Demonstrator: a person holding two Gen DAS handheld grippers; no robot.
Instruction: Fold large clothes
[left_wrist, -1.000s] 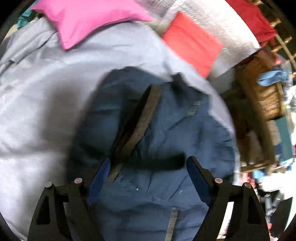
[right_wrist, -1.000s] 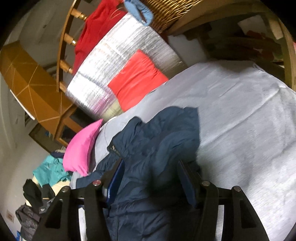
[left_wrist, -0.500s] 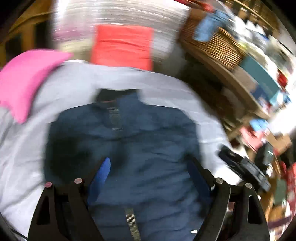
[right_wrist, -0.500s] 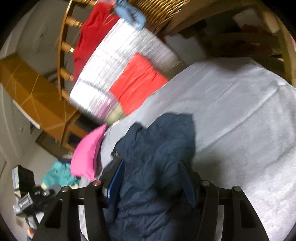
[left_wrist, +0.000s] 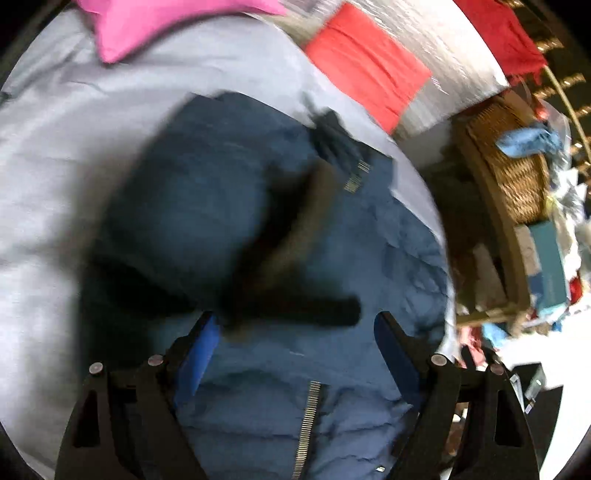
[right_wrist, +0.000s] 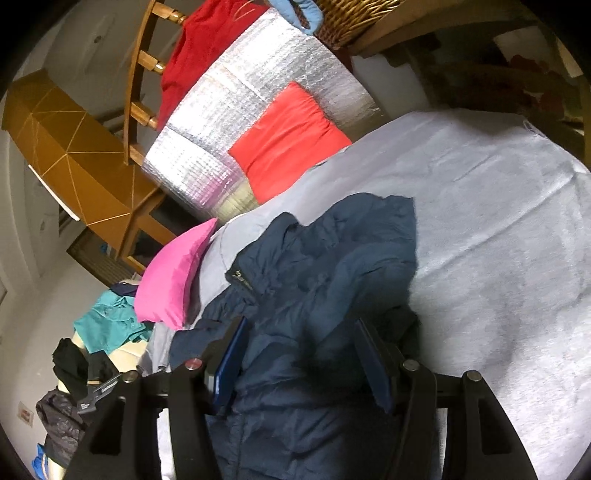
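Note:
A dark navy zip jacket (left_wrist: 332, 280) lies spread on a pale grey sheet (left_wrist: 74, 122); its zipper (left_wrist: 308, 424) runs toward me. My left gripper (left_wrist: 293, 354) hangs open just above the jacket's front, holding nothing. A blurred dark strap-like shape (left_wrist: 291, 236) crosses the jacket ahead of it. In the right wrist view the jacket (right_wrist: 325, 280) is bunched and creased on the sheet (right_wrist: 498, 240). My right gripper (right_wrist: 299, 358) is open with its blue pads on either side of a fold of the jacket.
A pink cushion (left_wrist: 155, 22) and a red cushion (left_wrist: 369, 77) lie at the sheet's far edge against a silver quilted roll (right_wrist: 236, 125). A wicker basket (left_wrist: 513, 173) and cluttered shelves stand at right. Clothes (right_wrist: 107, 325) are piled beyond the pink cushion (right_wrist: 173, 277).
The left wrist view swung right half a second ago and has swung back, with motion blur. The right gripper has stayed open over the jacket, shifting slightly.

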